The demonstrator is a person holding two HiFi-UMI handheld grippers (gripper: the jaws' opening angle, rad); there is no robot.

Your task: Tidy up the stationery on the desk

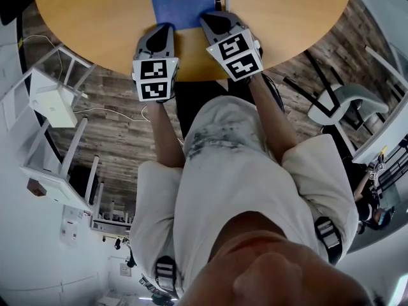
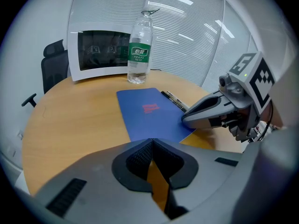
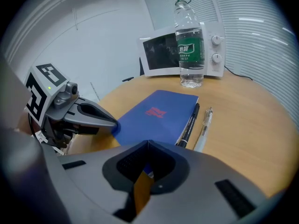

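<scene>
A blue notebook (image 1: 180, 2) (image 2: 148, 113) (image 3: 156, 112) lies flat on the round wooden table (image 1: 95, 18). Along its right edge lie a black pen (image 3: 189, 124) (image 2: 172, 99) and, further right, a clear pen (image 3: 204, 125). My left gripper (image 1: 164, 29) (image 2: 151, 141) is shut and empty, its tip at the notebook's near left corner. Just as shut and empty, my right gripper (image 1: 208, 19) (image 3: 148, 143) sits at the near right corner. Each gripper shows in the other's view, tips low against the notebook's near edge.
A water bottle (image 2: 139, 50) (image 3: 189, 45) stands just beyond the notebook, with a white microwave (image 2: 100, 52) (image 3: 173, 54) behind it. A black chair (image 2: 51, 69) stands past the table's far left. White furniture (image 1: 51, 101) and a chair (image 1: 344, 104) flank the person.
</scene>
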